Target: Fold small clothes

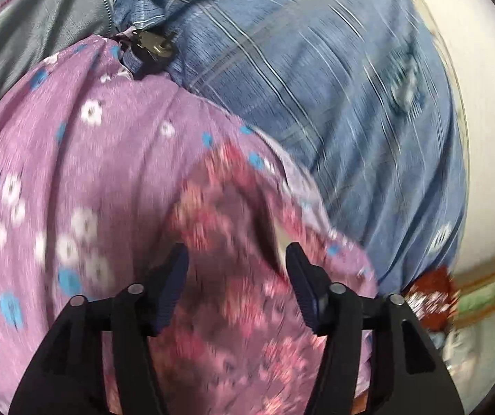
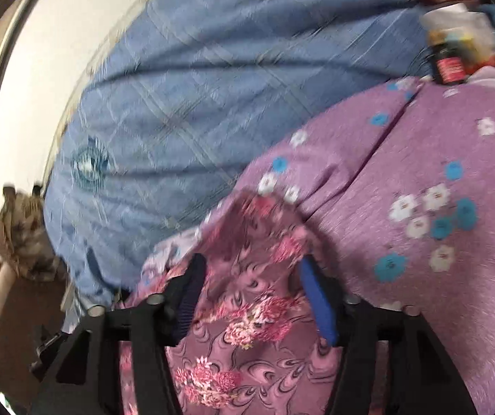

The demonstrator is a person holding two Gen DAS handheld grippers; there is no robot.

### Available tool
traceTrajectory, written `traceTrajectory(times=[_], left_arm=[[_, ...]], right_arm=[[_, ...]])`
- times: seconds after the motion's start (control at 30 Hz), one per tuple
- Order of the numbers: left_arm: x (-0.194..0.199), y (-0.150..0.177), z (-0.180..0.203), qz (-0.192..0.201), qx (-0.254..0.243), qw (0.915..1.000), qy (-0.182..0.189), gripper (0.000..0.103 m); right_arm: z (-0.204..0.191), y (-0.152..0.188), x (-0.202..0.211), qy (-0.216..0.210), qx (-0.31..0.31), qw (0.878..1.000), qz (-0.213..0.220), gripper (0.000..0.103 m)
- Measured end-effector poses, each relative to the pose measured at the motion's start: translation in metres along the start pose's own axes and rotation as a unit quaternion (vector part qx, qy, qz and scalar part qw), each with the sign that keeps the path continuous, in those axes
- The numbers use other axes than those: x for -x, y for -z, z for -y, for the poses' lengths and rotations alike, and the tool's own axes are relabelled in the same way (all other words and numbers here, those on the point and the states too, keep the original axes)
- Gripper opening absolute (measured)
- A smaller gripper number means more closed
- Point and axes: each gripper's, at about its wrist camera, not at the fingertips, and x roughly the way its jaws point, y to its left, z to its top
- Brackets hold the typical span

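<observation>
A small mauve garment with pink flower print (image 1: 233,269) lies on a purple cloth with white and blue flowers (image 1: 74,159). In the left wrist view my left gripper (image 1: 237,259) is open, its two fingers wide apart right over the garment's raised fold. In the right wrist view the same garment (image 2: 247,328) lies between the fingers of my right gripper (image 2: 251,273), which is open too. Neither gripper visibly pinches fabric. Both views are blurred by motion.
A blue quilted bedspread (image 1: 334,86) covers the bed beyond the purple cloth; it also shows in the right wrist view (image 2: 195,79). A grey garment (image 1: 40,17) and a metal padlock (image 1: 154,46) lie at the far left. A dark bottle (image 2: 449,62) stands at the right. White wall (image 2: 57,34) lies behind.
</observation>
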Motion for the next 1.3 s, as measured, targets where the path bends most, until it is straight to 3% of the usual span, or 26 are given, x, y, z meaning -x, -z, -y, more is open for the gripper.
traceTrajectory(times=[0.13, 0.2, 0.33, 0.43, 0.47, 0.5, 0.57, 0.63, 0.67, 0.7, 0.77, 0.8, 0.87, 0.93, 0.97, 1.0, 1.03, 1.07, 1.1, 1.13, 1.2, 1.3], left_arm=[[-0.038, 0.023, 0.020, -0.058, -0.082, 0.9947, -0.021, 0.059], [-0.051, 0.031, 0.019, -0.063, -0.100, 0.9917, -0.049, 0.059], [-0.051, 0.035, 0.023, -0.061, -0.123, 0.9887, -0.060, 0.059], [-0.051, 0.032, 0.019, -0.069, -0.118, 0.9896, -0.046, 0.059], [-0.051, 0.029, 0.016, -0.071, -0.116, 0.9899, -0.041, 0.059], [-0.051, 0.027, 0.014, -0.073, -0.112, 0.9904, -0.036, 0.059], [-0.053, 0.024, 0.013, -0.073, -0.103, 0.9916, -0.028, 0.059], [-0.053, 0.023, 0.015, -0.072, -0.103, 0.9917, -0.028, 0.059], [-0.053, 0.022, 0.017, -0.070, -0.106, 0.9914, -0.031, 0.059], [-0.055, 0.019, 0.017, -0.066, -0.111, 0.9909, -0.036, 0.059], [-0.058, 0.017, 0.020, -0.063, -0.119, 0.9899, -0.044, 0.059], [-0.059, 0.018, 0.022, -0.062, -0.126, 0.9889, -0.049, 0.059], [-0.060, 0.019, 0.024, -0.063, -0.135, 0.9875, -0.052, 0.059], [-0.060, 0.017, 0.022, -0.064, -0.132, 0.9881, -0.046, 0.059], [-0.059, 0.017, 0.020, -0.065, -0.128, 0.9887, -0.042, 0.059], [-0.058, 0.016, 0.019, -0.065, -0.125, 0.9892, -0.041, 0.059], [-0.056, 0.015, 0.019, -0.063, -0.125, 0.9893, -0.042, 0.059], [-0.055, 0.015, 0.019, -0.058, -0.127, 0.9891, -0.047, 0.059], [-0.054, 0.015, 0.020, -0.053, -0.129, 0.9890, -0.051, 0.059], [-0.051, 0.014, 0.021, -0.044, -0.132, 0.9885, -0.059, 0.059], [-0.048, 0.015, 0.023, -0.037, -0.136, 0.9878, -0.065, 0.059], [-0.049, 0.015, 0.022, -0.035, -0.133, 0.9879, -0.071, 0.059]], right_arm=[[-0.031, 0.016, -0.027, -0.013, 0.053, 0.997, -0.052, 0.038], [-0.047, 0.021, -0.037, -0.017, 0.080, 0.994, -0.066, 0.038], [-0.077, 0.022, -0.062, -0.018, 0.107, 0.989, -0.102, 0.042], [-0.108, 0.020, -0.080, -0.030, 0.136, 0.983, -0.122, 0.057], [-0.118, 0.020, -0.085, -0.034, 0.145, 0.980, -0.131, 0.072], [-0.131, 0.024, -0.094, -0.039, 0.157, 0.974, -0.158, 0.079], [-0.149, 0.035, -0.106, -0.060, 0.172, 0.964, -0.193, 0.081], [-0.166, 0.047, -0.115, -0.043, 0.213, 0.954, -0.207, 0.075], [-0.177, 0.056, -0.125, -0.015, 0.250, 0.944, -0.217, 0.060], [-0.182, 0.060, -0.133, 0.006, 0.268, 0.938, -0.221, 0.031], [-0.177, 0.055, -0.167, 0.077, 0.269, 0.933, -0.228, 0.011], [-0.168, 0.044, -0.182, 0.096, 0.249, 0.938, -0.221, 0.002], [-0.143, 0.010, -0.201, 0.144, 0.181, 0.957, -0.175, 0.000], [-0.121, -0.018, -0.189, 0.143, 0.109, 0.977, -0.118, 0.000], [-0.112, -0.028, -0.174, 0.134, 0.078, 0.984, -0.091, 0.011], [-0.108, -0.033, -0.159, 0.124, 0.065, 0.987, -0.079, 0.016], [-0.104, -0.037, -0.145, 0.105, 0.062, 0.990, -0.076, 0.031], [-0.099, -0.041, -0.131, 0.084, 0.063, 0.992, -0.075, 0.056], [-0.091, -0.047, -0.109, 0.076, 0.068, 0.993, -0.059, 0.065], [-0.083, -0.054, -0.092, 0.087, 0.070, 0.993, -0.036, 0.071], [-0.060, -0.070, -0.063, 0.113, 0.060, 0.992, -0.005, 0.074], [-0.026, -0.089, -0.045, 0.123, 0.029, 0.992, -0.023, 0.073]])
